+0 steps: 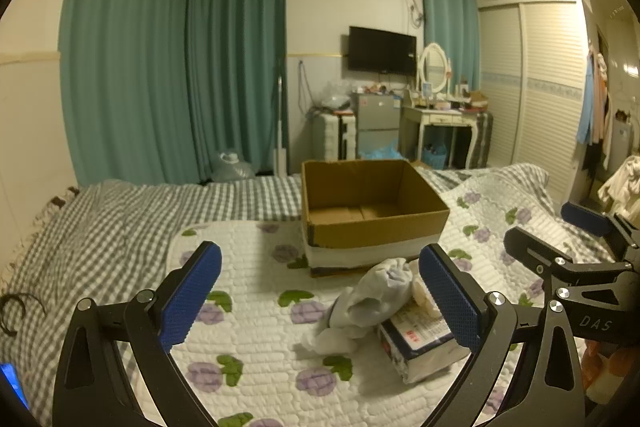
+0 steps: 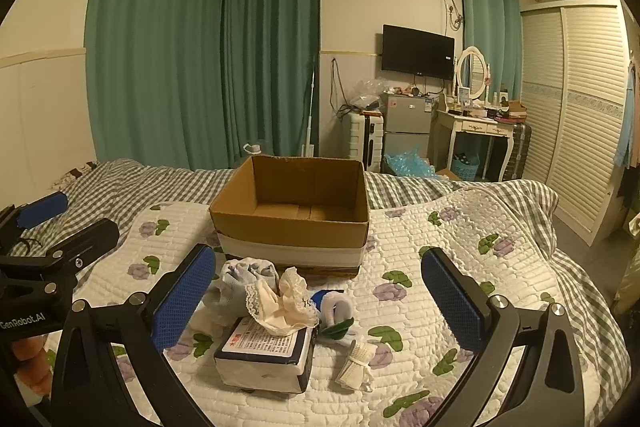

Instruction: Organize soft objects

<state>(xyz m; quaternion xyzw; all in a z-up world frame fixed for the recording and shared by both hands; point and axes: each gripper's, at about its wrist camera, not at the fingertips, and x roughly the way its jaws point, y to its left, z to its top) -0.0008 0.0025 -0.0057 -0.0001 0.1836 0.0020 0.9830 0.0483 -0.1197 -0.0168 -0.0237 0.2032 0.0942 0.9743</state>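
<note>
An open, empty cardboard box (image 1: 372,211) (image 2: 292,211) stands on the floral quilt. In front of it lie a grey-white sock bundle (image 1: 376,295) (image 2: 250,277), a cream lace sock (image 2: 282,305) on a tissue pack (image 2: 264,355) (image 1: 420,347), a white-and-blue sock (image 2: 336,311) and a rolled cream sock (image 2: 358,363). My left gripper (image 1: 320,299) is open and empty, hovering just short of the pile. My right gripper (image 2: 320,299) is open and empty above the pile. Each gripper shows in the other's view, the right (image 1: 560,267) and the left (image 2: 52,251).
The quilt (image 2: 460,267) lies over a grey checked bedsheet (image 1: 120,219). Beyond the bed stand teal curtains (image 1: 180,67), a small fridge (image 2: 406,123), a dressing table (image 2: 476,131) and a louvred wardrobe (image 2: 580,115). A hair tie (image 1: 16,307) lies at the left.
</note>
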